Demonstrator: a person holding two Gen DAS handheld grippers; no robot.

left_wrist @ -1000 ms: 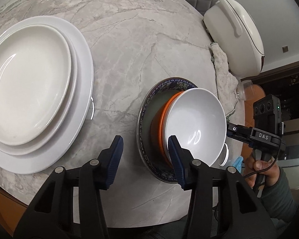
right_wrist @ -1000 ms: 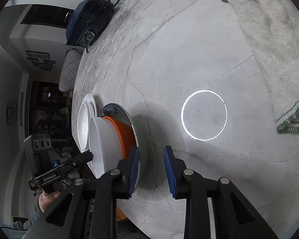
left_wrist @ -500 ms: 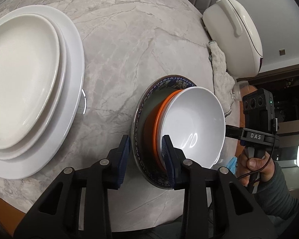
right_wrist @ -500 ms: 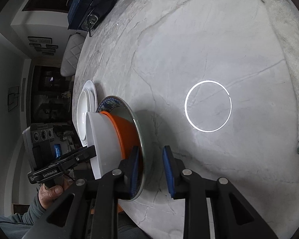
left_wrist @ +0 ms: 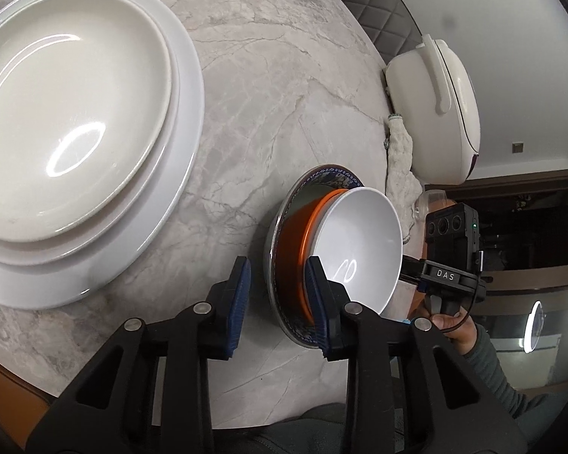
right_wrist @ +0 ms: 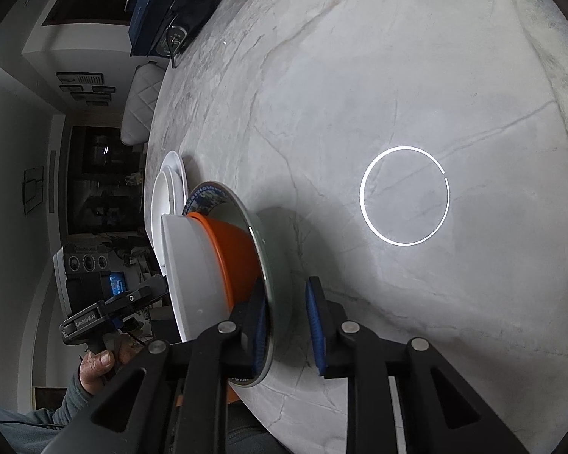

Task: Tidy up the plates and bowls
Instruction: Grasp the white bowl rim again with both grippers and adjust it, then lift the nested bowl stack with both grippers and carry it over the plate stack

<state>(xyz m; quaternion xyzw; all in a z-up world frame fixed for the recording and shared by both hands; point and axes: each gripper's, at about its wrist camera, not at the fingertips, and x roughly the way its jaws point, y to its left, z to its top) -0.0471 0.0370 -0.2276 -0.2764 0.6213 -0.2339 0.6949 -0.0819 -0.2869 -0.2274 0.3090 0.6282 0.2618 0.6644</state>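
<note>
Gripping the stack from two sides looks like the step in hand. Our left tool (left_wrist: 276, 300) straddles the near rim of the patterned plate (left_wrist: 322, 176), its jaws having just been closing; a gap shows at the outer pad, so we cannot tell that it bites. Our right tool (right_wrist: 289, 325) straddles the opposite rim, one pad close against the plate, the other clear of it, jaws also narrowing. The orange bowl (left_wrist: 308, 223) and white bowl (left_wrist: 359, 238) sit nested on that plate. Next, we judge, both pads must seat before any lift. The table (left_wrist: 269, 87) edge lies just behind the plate, toward us. Beyond it on the left tool's side stand the white plates (left_wrist: 75, 113); farther off, bare marble.
</note>
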